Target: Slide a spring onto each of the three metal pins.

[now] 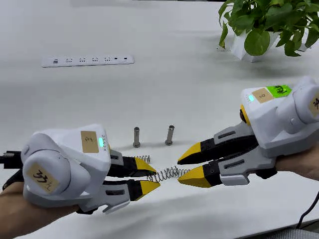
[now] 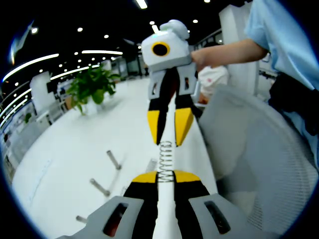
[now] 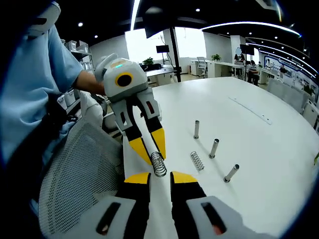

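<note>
My left gripper [image 1: 157, 178] is shut on one end of a steel spring [image 1: 169, 173], holding it level above the white table [image 1: 164, 89]. My right gripper [image 1: 179, 172] faces it, open, with its yellow tips on either side of the spring's free end. In the left gripper view the spring [image 2: 165, 158] runs from my left gripper [image 2: 166, 177] up to the right gripper [image 2: 167, 143]. Three metal pins [image 3: 196, 129] [image 3: 214, 148] [image 3: 231, 173] stand upright on the table, with a second spring [image 3: 197, 160] lying among them. In the head view, two pins [image 1: 136, 137] [image 1: 170, 134] stand just beyond the grippers.
A white power strip [image 1: 87, 60] lies at the far left of the table. A potted plant [image 1: 264, 25] stands at the far right corner. A mesh chair [image 3: 79, 164] sits at the near table edge beside the person. A dark cable [image 1: 309, 209] trails at lower right.
</note>
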A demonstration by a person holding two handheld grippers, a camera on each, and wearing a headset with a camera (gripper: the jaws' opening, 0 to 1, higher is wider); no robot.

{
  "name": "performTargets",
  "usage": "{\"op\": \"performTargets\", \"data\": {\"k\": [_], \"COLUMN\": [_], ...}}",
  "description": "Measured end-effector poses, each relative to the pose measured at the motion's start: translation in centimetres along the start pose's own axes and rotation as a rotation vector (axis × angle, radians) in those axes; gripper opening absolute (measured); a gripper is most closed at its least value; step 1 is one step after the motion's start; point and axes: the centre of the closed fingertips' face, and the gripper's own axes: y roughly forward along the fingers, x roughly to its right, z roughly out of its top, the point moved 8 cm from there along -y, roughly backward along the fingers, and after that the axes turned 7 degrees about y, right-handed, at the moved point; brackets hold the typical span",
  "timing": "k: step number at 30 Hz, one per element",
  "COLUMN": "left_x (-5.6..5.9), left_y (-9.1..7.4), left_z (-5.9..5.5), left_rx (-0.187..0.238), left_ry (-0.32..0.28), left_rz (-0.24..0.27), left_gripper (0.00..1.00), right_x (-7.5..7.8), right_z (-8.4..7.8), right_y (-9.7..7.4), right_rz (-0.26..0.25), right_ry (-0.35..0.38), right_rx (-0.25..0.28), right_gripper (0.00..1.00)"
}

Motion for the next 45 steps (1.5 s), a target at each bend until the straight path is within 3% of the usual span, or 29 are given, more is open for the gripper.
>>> {"op": "performTargets", "data": {"k": [9,25,33,45], "left_x": [0.3,0.4,0.2,0.2], "left_y": [0.3,1.1,1.0,0.6], "left_z": [-0.1,0.2,0.4,0.3], "left_rx": [0.005,0.014,0.026,0.031], "left_ry": [0.0,-0.011,-0.006,-0.003], "left_rz": [-0.007,-0.017,-0.008,-0.001], "left_gripper": [0.1,0.1,0.1,0.1], "right_x": [-0.3,-0.7,-0.6,-0.9], "right_z": [-0.2,-0.1,0.5,1.0], "right_y": [0.4,-0.4,-0.5,-0.2], "right_rz": [0.007,-0.012,-0.023,0.012], "right_ry": [0.014,-0.002,-0.009,-0.023], "right_rx": [-0.004,-0.025,-0.02,-0.024], "right_gripper": [0.12,0.11,0.17,0.14]}}
